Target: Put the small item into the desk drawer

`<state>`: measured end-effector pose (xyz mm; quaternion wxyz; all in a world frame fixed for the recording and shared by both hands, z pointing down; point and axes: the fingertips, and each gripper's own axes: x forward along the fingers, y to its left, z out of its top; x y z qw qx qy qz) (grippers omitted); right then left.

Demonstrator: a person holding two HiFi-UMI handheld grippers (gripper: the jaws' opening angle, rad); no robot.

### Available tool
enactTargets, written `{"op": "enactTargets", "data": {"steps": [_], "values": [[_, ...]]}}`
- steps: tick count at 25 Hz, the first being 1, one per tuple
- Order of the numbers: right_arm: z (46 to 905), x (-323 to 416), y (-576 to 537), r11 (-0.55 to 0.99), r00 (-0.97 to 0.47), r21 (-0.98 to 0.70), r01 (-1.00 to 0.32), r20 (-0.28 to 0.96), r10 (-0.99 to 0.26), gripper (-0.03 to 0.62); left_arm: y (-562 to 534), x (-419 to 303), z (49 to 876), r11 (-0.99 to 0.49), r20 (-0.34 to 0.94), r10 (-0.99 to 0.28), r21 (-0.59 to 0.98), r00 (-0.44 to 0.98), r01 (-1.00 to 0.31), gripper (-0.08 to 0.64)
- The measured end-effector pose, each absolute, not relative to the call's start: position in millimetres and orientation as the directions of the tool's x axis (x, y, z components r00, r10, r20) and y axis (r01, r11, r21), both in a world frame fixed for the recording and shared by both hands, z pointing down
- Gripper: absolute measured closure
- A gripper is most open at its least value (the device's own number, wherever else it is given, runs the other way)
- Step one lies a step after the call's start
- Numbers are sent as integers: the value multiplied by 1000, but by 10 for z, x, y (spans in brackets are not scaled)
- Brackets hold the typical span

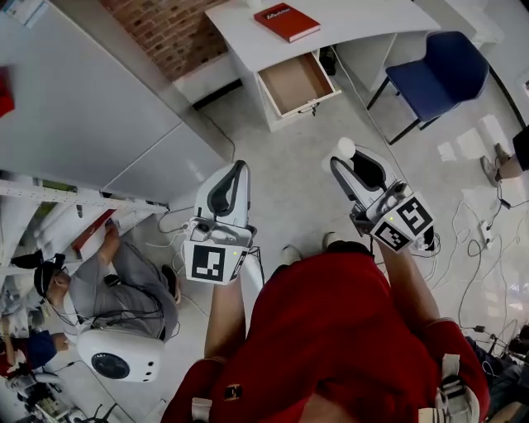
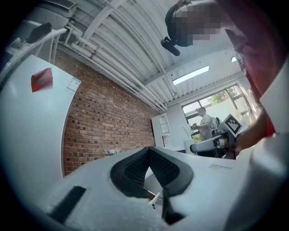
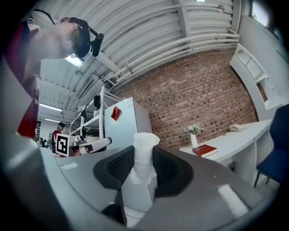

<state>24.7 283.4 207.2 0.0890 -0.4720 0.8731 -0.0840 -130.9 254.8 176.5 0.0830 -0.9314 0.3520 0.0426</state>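
The small item [image 1: 345, 148] is a white, roll-shaped piece. My right gripper [image 1: 340, 159] is shut on it, and it stands up between the black pads [image 3: 119, 166] in the right gripper view as the white item [image 3: 143, 155]. My left gripper [image 1: 240, 167] is held beside it at the left, its jaws together with nothing between them, as the left gripper [image 2: 150, 151] shows in its own view. The desk drawer [image 1: 295, 83] stands pulled out and looks bare inside, under the white desk [image 1: 347, 33], well ahead of both grippers.
A red book [image 1: 286, 21] lies on the desk, and a vase with flowers [image 3: 193, 135] stands beside it. A blue chair [image 1: 438, 74] stands right of the drawer. A white cabinet [image 1: 83, 107] fills the left. A seated person [image 1: 107, 281], a round white device [image 1: 120, 355] and floor cables [image 1: 488, 240] lie nearby.
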Motion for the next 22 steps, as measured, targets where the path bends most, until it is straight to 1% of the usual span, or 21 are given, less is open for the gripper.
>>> {"op": "enactTargets", "data": {"steps": [6,11,18,22], "values": [[2157,-8,2700,519,-523,-232,-823,-49,-851,451,2434,-1615,1855,-737,-140,-652,-113,745,-667,554],[2218,-55,2508,513,-522,-229,-827,-22,-852,451,2241,-1717,1920,-727,-139,-666,-94,732,-680,554],[2348,155,1917,529,-536,-211,-822,-29,-844,451,1729,-1512,1991,-711,-125,-681,-122,722,-692,554],[2474,365,1387,546,-554,-188,-816,-15,-832,451,1206,-1319,2087,-687,-104,-709,-126,698,-716,554]]}}
